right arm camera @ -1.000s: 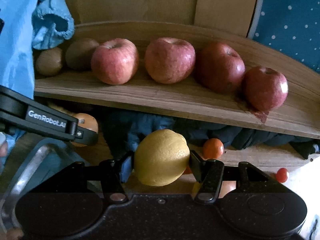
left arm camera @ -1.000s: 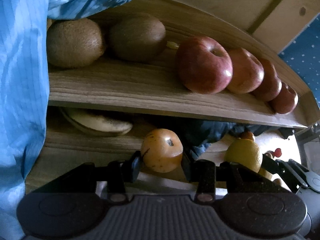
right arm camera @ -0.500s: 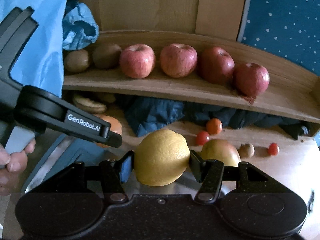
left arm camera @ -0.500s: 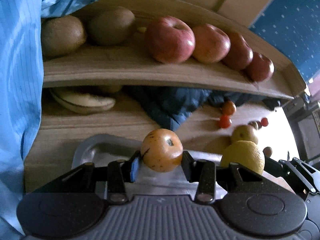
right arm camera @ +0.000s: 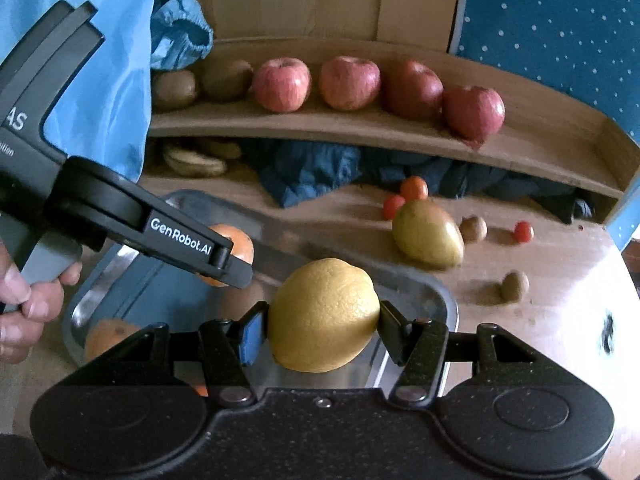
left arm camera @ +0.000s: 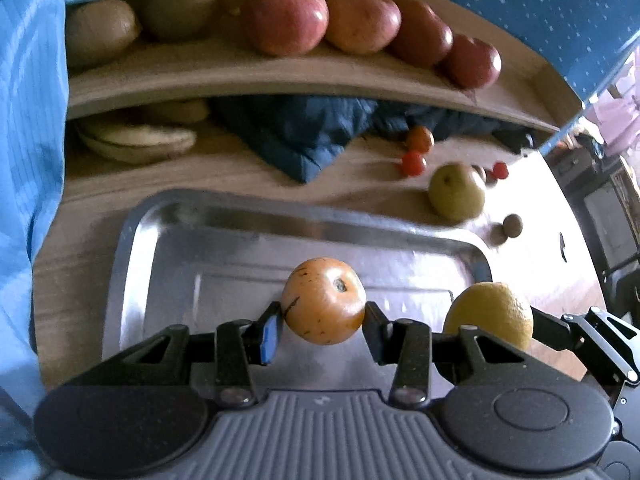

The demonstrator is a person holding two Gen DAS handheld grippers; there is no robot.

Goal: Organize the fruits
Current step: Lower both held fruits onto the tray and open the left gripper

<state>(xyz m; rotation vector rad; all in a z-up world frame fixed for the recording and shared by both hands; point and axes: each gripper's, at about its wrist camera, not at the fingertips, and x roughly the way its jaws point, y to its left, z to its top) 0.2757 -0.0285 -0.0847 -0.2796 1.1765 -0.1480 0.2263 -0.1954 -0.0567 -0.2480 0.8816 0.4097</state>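
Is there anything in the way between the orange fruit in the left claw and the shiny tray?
Nothing visible. The left gripper holds the orange fruit over the metal tray, and the tray under it looks bare.

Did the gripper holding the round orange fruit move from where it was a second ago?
Yes. The left gripper, shut on the round orange fruit, pulled back from the wooden shelf and now hangs over the shiny metal tray.
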